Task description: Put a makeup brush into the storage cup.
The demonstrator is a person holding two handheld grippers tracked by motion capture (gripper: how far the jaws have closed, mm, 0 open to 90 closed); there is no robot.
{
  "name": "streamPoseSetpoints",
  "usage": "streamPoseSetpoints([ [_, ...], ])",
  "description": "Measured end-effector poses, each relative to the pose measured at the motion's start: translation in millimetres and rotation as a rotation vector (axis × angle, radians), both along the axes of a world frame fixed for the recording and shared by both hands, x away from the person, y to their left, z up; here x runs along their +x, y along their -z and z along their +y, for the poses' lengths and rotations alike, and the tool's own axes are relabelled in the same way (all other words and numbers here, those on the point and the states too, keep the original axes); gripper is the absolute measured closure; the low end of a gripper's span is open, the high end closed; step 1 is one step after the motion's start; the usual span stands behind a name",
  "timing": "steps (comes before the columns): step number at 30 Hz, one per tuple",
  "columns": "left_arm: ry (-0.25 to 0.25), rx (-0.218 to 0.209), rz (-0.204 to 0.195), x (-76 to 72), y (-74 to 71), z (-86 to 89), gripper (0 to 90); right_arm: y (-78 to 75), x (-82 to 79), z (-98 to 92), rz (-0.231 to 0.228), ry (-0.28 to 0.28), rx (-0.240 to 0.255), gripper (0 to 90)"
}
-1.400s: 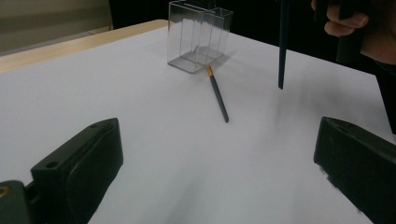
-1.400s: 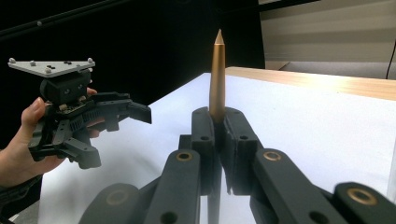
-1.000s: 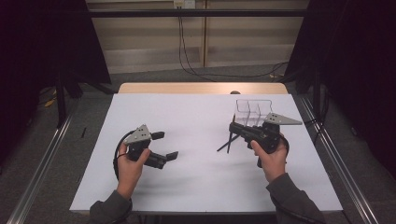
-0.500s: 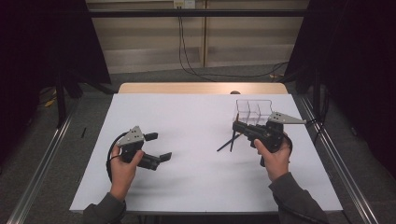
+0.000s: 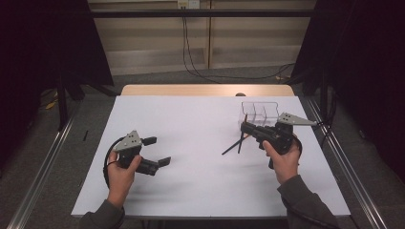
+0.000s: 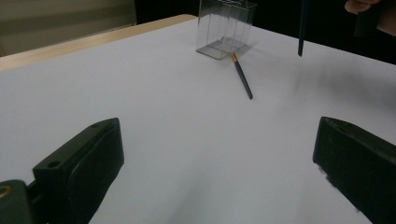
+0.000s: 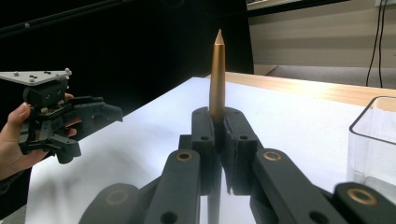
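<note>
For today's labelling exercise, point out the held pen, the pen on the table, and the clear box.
held pen point(image 7: 217, 74), right gripper view, gold tip
pen on the table point(image 6: 243, 77), left gripper view, barrel
clear box point(image 5: 260, 110), high view, rim

Loose pencil point(image 6: 243, 76) before clear box point(image 6: 226, 25)

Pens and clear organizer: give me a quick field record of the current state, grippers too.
held pen: upright in right gripper, gold tip up
right gripper: shut on held pen
second pen: lying flat on the table, gold end at the base of the organizer
organizer: clear, divided, upright at the table's far right
left gripper: open, nothing between its jaws, held over the table's near left
</note>
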State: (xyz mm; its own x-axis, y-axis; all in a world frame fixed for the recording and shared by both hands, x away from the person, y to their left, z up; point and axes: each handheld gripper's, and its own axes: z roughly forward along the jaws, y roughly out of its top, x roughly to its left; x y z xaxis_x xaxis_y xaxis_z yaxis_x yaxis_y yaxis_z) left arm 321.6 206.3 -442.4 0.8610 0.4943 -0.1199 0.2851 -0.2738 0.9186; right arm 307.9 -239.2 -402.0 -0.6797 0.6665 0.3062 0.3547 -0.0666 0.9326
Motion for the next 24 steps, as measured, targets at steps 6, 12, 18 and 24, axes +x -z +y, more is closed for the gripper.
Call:
streamPoseSetpoints([
  [6, -0.003, -0.011, 0.003, 0.1, 1.1, 1.7, 1.7, -2.5, 0.0, -5.5, -0.005, 0.013, -0.004, 84.4],
  [12, -0.001, -0.022, -0.001, -0.4, 0.0, 4.1, 1.7, -3.2, 0.7, -11.1, -0.006, 0.028, -0.014, 84.4],
  [18, -0.001, -0.023, -0.001, -0.9, -0.5, 6.8, 1.7, -3.1, 3.0, -16.3, -0.011, 0.038, -0.023, 84.4],
  [24, -0.015, -0.015, -0.004, -2.3, -0.8, 9.6, 1.7, -4.8, 5.1, -21.5, -0.013, 0.054, -0.028, 84.3],
])
